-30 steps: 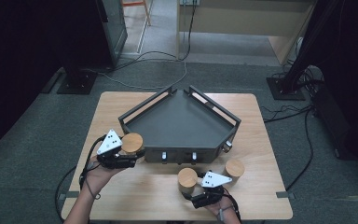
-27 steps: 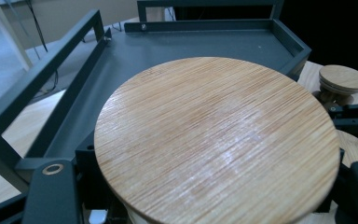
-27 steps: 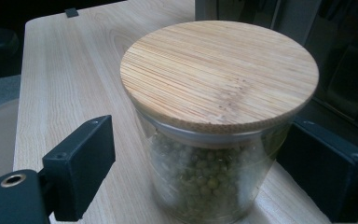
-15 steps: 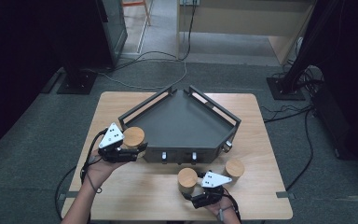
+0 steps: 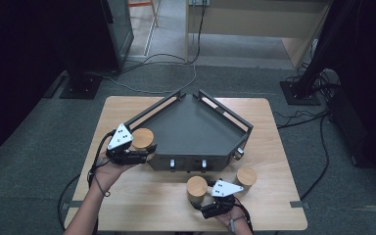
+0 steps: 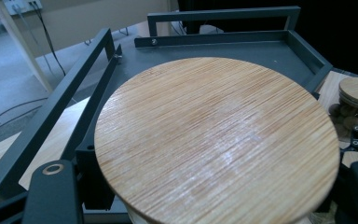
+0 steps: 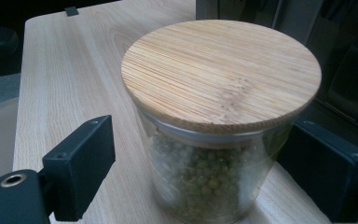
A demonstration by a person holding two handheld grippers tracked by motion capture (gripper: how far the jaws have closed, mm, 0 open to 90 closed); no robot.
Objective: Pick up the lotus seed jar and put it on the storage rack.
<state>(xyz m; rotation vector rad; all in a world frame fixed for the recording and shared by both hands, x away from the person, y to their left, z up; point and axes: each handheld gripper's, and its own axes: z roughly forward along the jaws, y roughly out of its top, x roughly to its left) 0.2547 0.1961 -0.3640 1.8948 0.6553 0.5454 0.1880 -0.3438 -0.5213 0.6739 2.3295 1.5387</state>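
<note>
My left claw [image 5: 144, 155] was clamped tight on a jar, its bamboo lid [image 6: 214, 140] broad and close in the left gripper view. From the high view I had that jar [image 5: 142, 139] lifted at the left edge of the dark grey tray [image 5: 196, 127], right by the side rail [image 6: 51, 116]. The tray sat mid-desk [image 5: 142, 205], a five-sided thing with low walls, its flat front wall facing me.

Moving across: just in front of the tray stood the second jar [image 5: 196, 189], upright on the desk. In the right gripper view it was glass, packed with small green peas, capped with a bamboo lid [image 7: 221, 74]. My right claw [image 5: 203, 209] was spread around it, one jaw either side, the left one clearly off the glass; whether the right one touched, I couldn't tell. No pinch there.

Farthest right, a third jar [image 5: 246, 176] with the same wooden lid stood near the tray's right front corner, apart from my right claw.
</note>
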